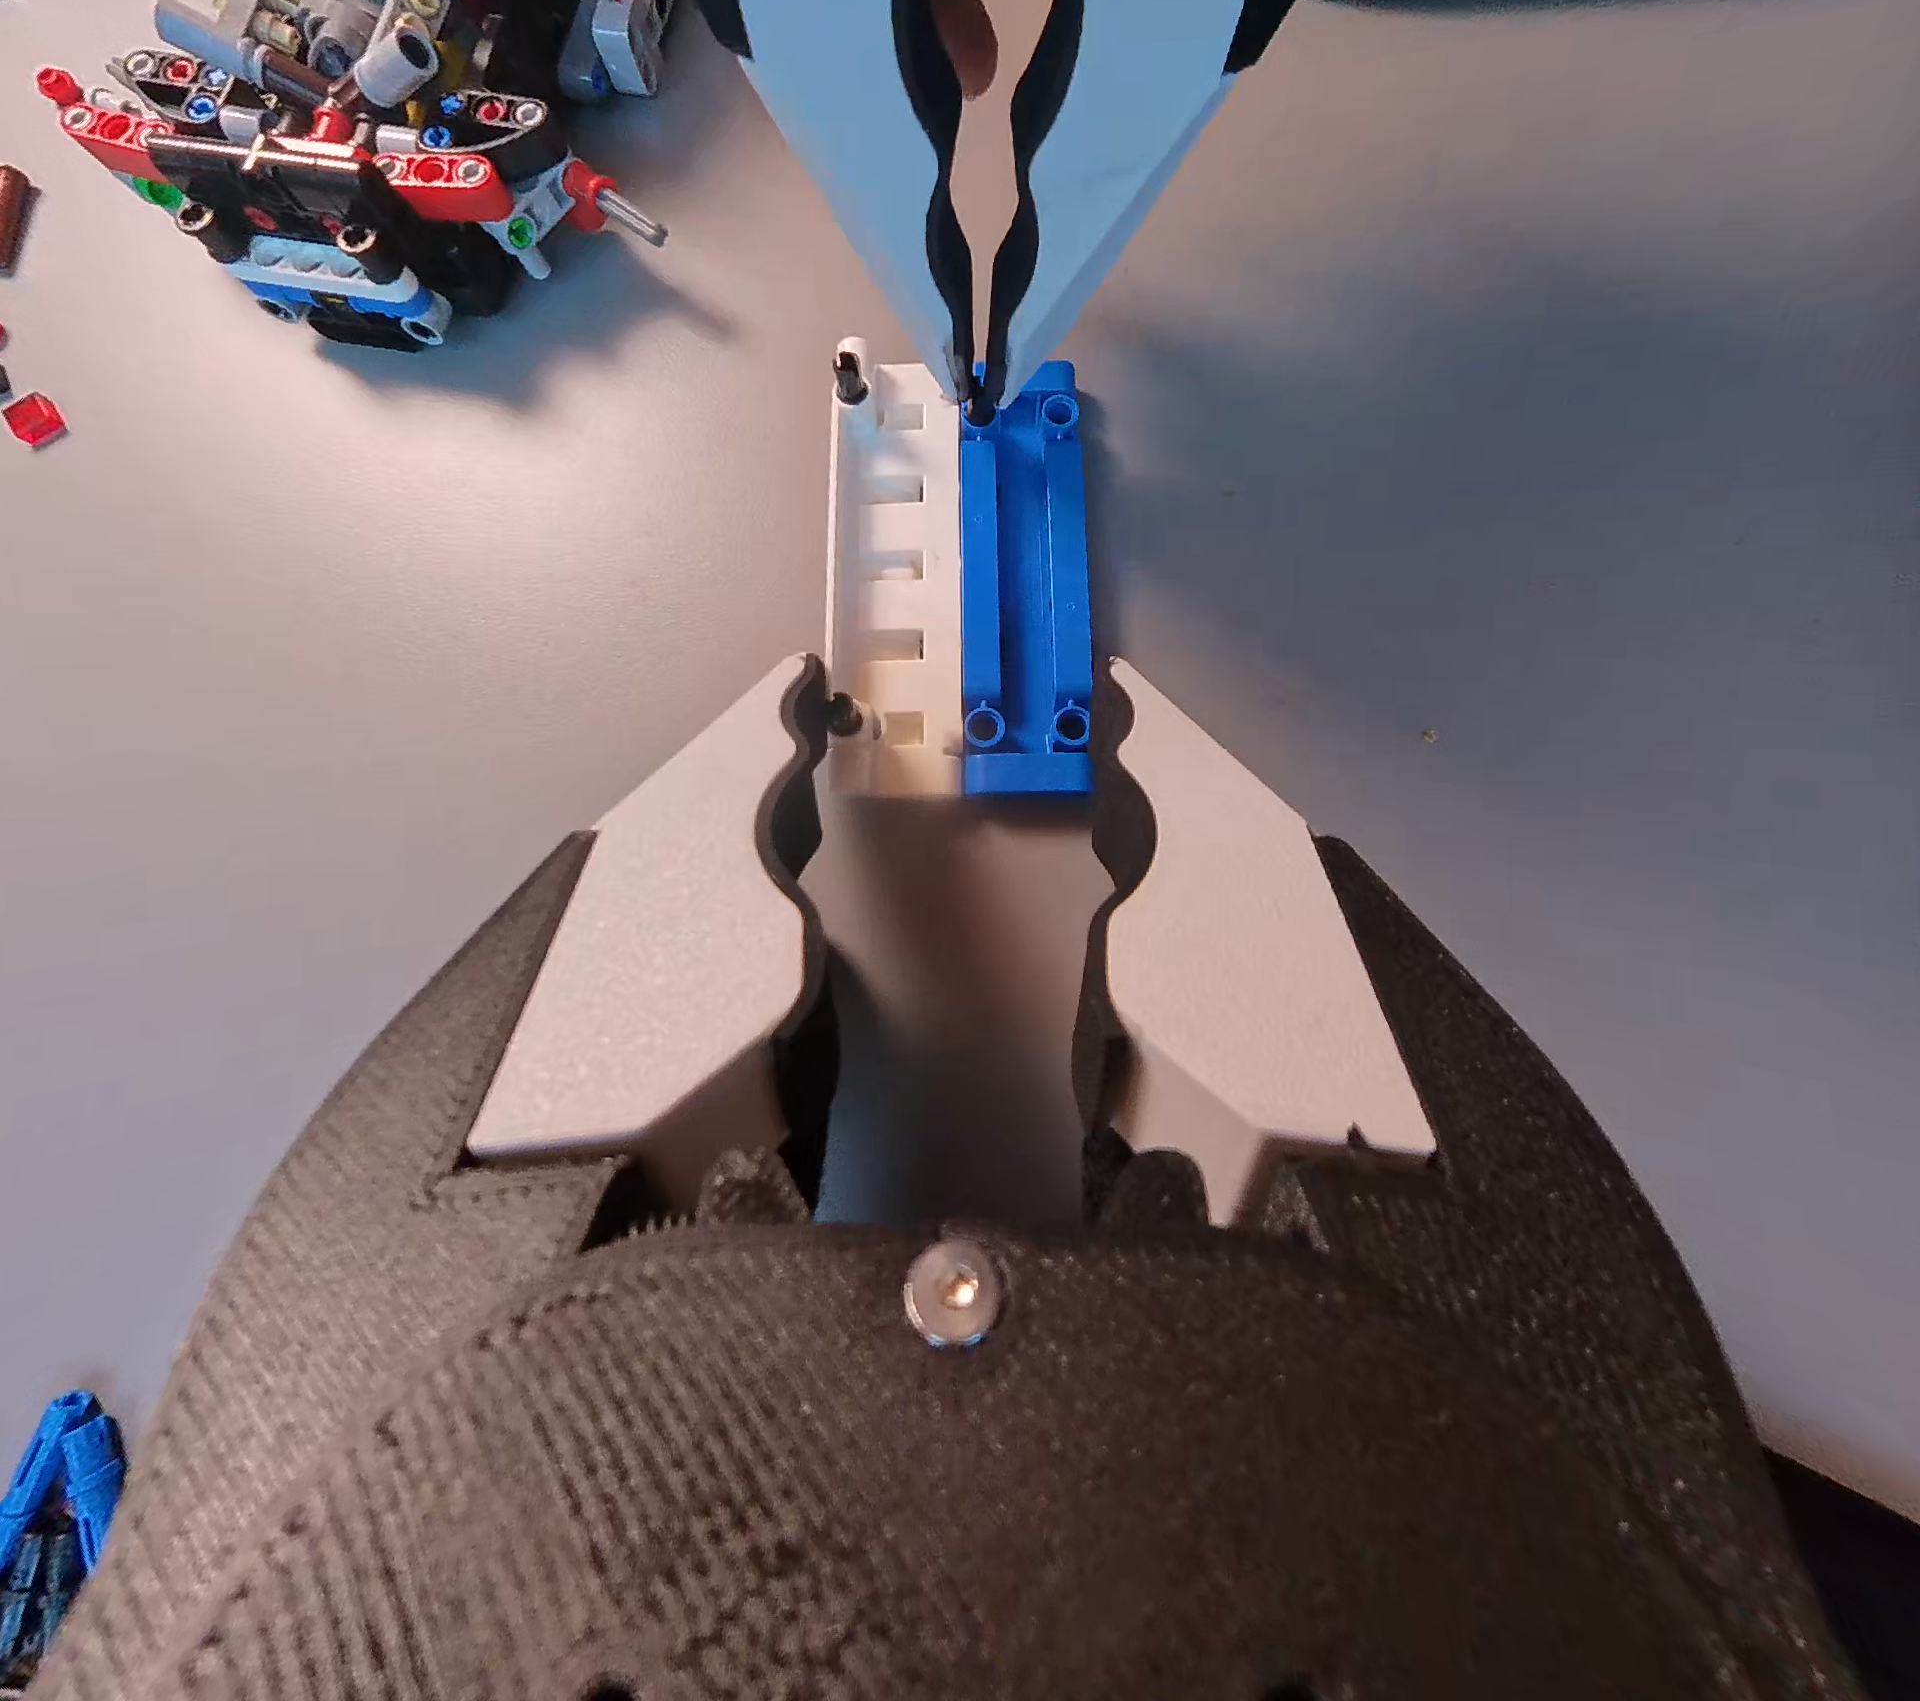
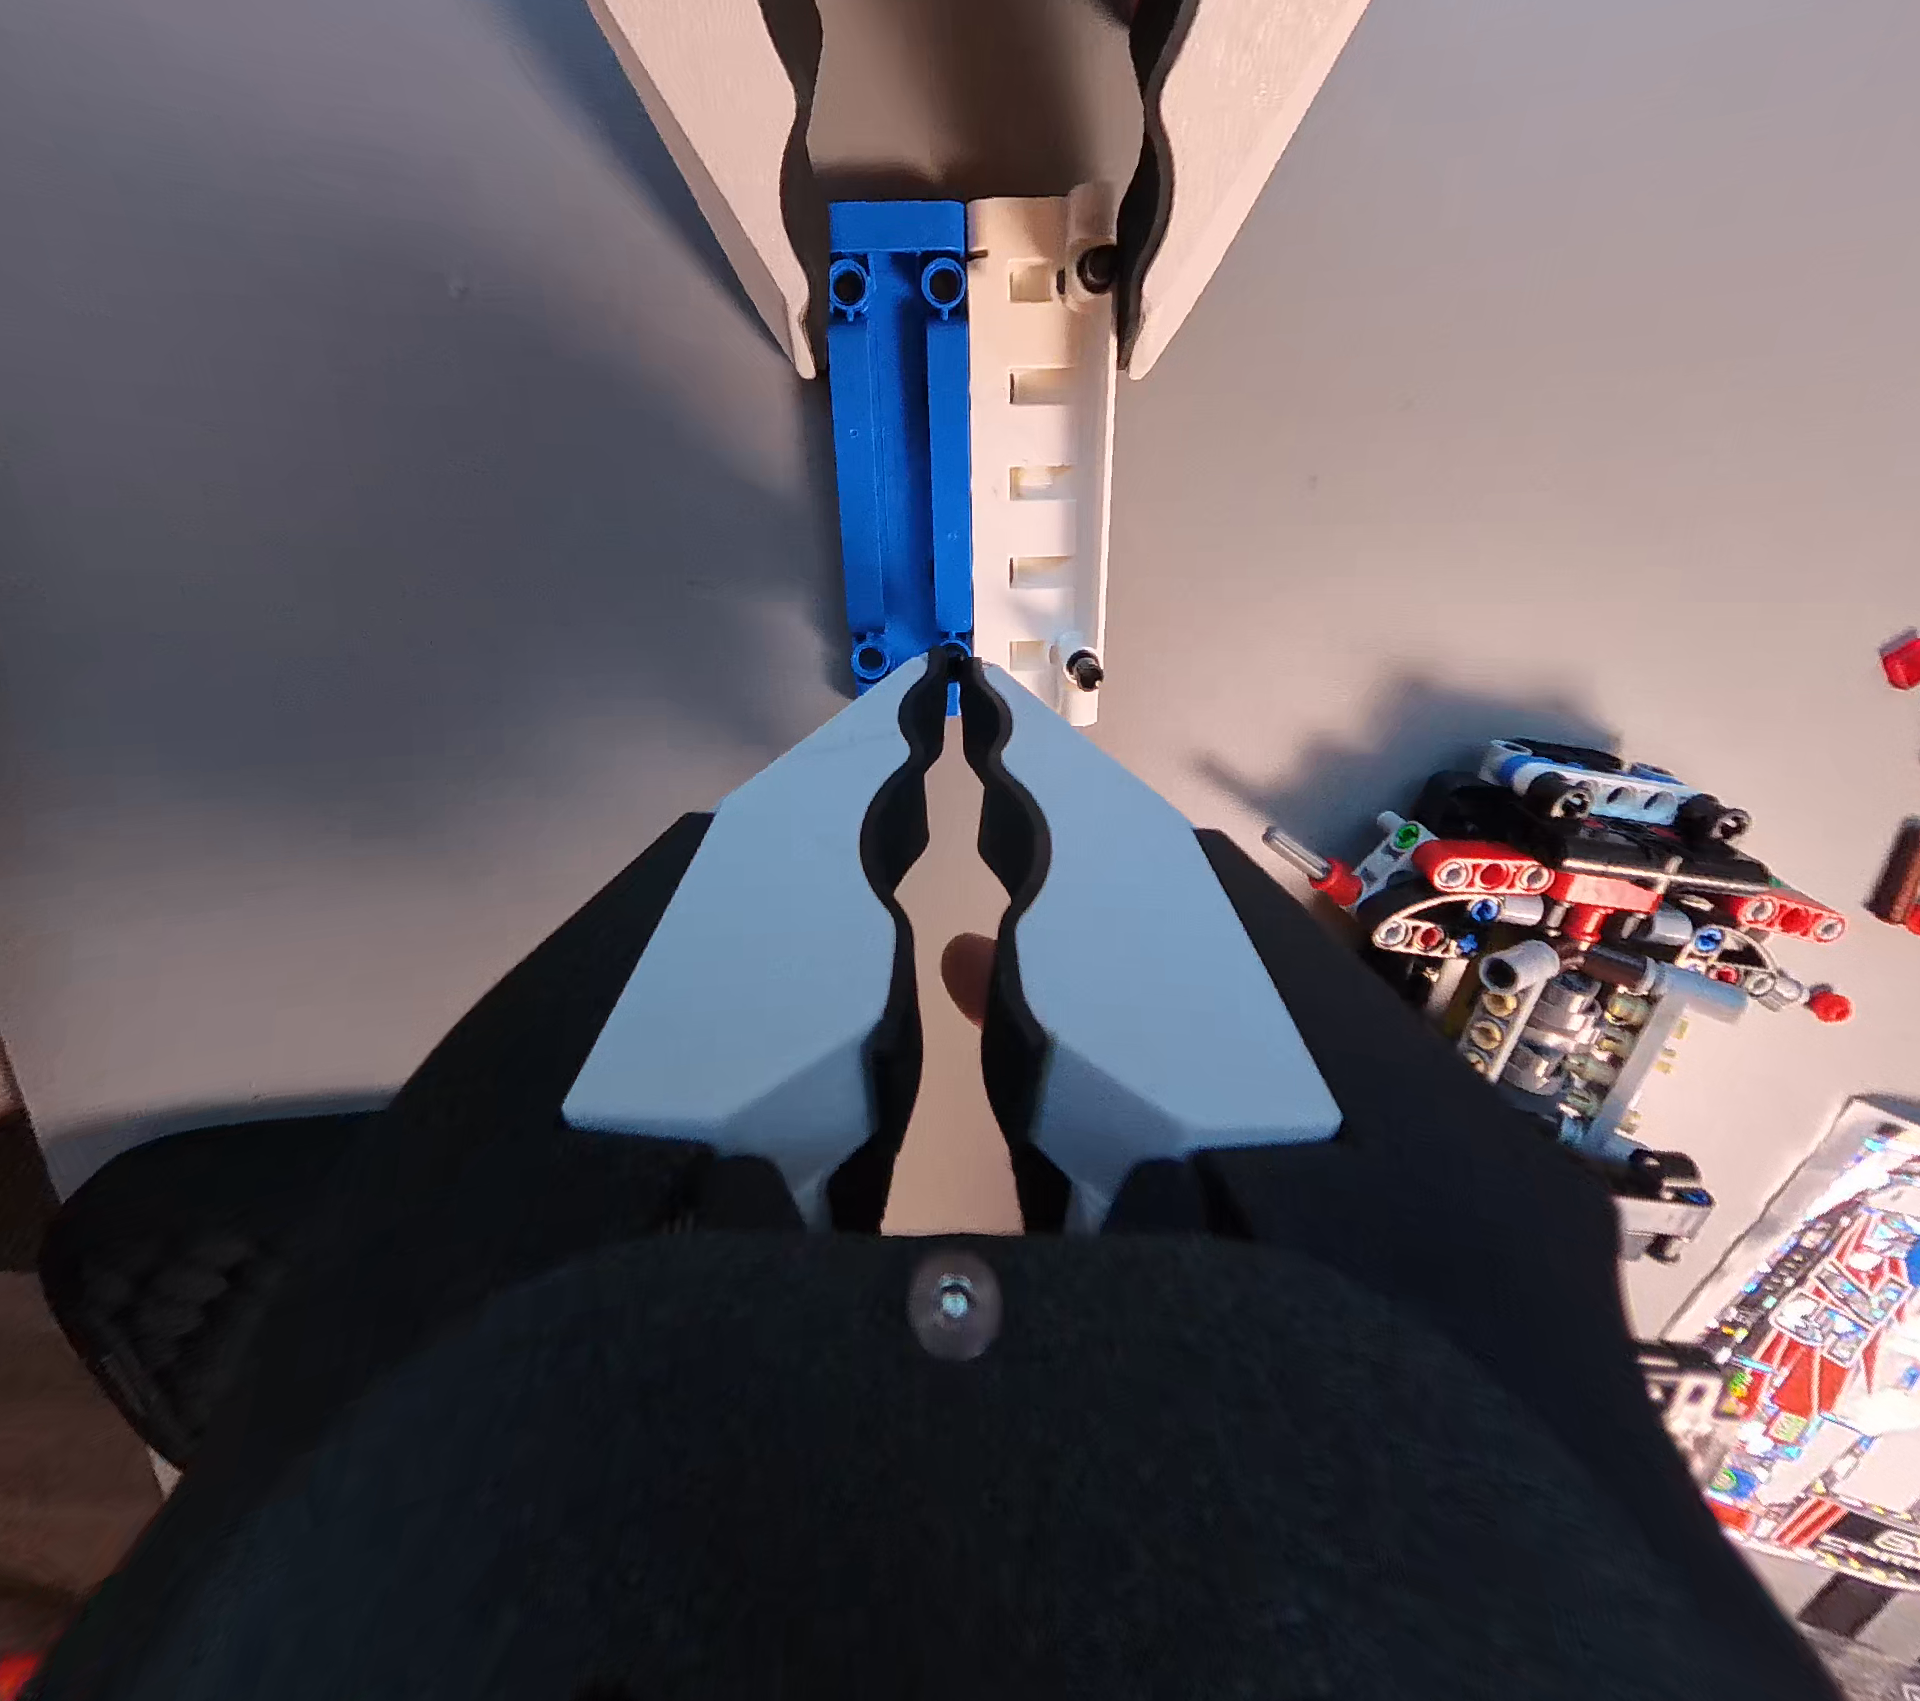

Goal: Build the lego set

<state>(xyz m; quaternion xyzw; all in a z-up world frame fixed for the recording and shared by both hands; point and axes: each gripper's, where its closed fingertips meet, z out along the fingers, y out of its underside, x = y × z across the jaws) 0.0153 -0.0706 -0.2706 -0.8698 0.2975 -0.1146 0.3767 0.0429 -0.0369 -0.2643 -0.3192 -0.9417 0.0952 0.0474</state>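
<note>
Two long panels lie side by side and touching on the grey tabletop [image 1: 1455, 508]: a blue panel [image 1: 1029, 581] and a white panel [image 1: 894, 571] with a row of square slots and black pins at both ends of its outer edge. Bare tabletop spreads wide on the blue panel's outer side; on the white panel's side there is open room up to a half-built model.

The left gripper [image 1: 961, 716] reaches along the panels from one end, its fingers spread wide on either side of the pair, one just beside the white edge near a pin, the other just beside the blue edge; whether they press in I cannot tell. The right gripper [image 2: 954, 664] comes from the opposite end, fingers nearly closed, tips pinching something small and dark at a hole in the blue panel's end, by the seam.

The half-built model [image 2: 1558, 955] of red, black and grey beams stands well apart, with a printed sheet [image 2: 1818, 1391] beyond it and loose blue pieces [image 1: 57, 1485] and a small red piece [image 1: 36, 417] scattered.
</note>
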